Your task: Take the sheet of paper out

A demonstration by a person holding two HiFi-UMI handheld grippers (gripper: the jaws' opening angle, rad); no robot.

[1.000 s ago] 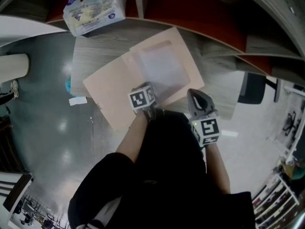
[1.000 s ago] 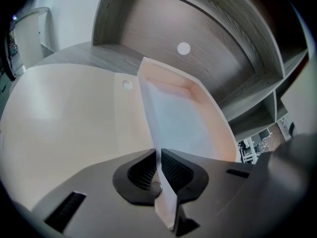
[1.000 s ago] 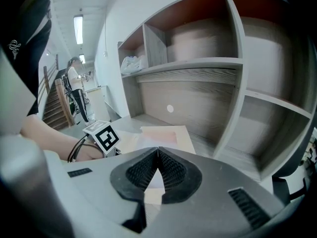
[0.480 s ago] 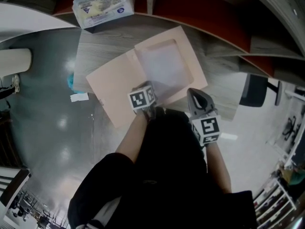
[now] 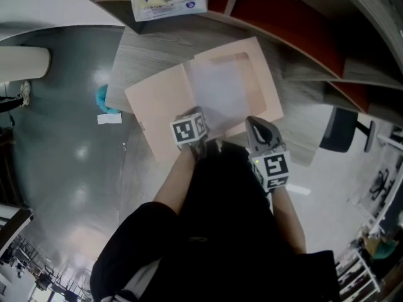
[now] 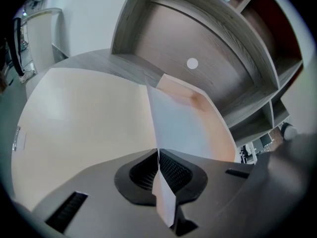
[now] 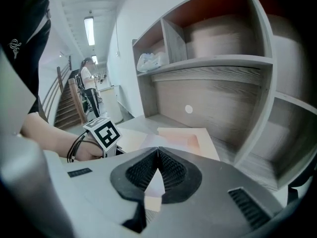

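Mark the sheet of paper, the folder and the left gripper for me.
sheet of paper (image 6: 178, 128), left gripper view, its flat middle.
folder (image 5: 160, 109), head view, bare left flap.
left gripper (image 6: 158, 153), left gripper view, between its fingertips.

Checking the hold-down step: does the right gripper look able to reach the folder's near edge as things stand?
Probably yes. The right gripper, jaws shut, hangs at the near edge of the folder with nothing between them; the left gripper, clamped on the sheet, stands beside it.

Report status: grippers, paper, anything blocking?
Left gripper shut on the sheet. Right gripper shut, by the folder edge. Sheet mostly on the open folder. Nothing in the way.
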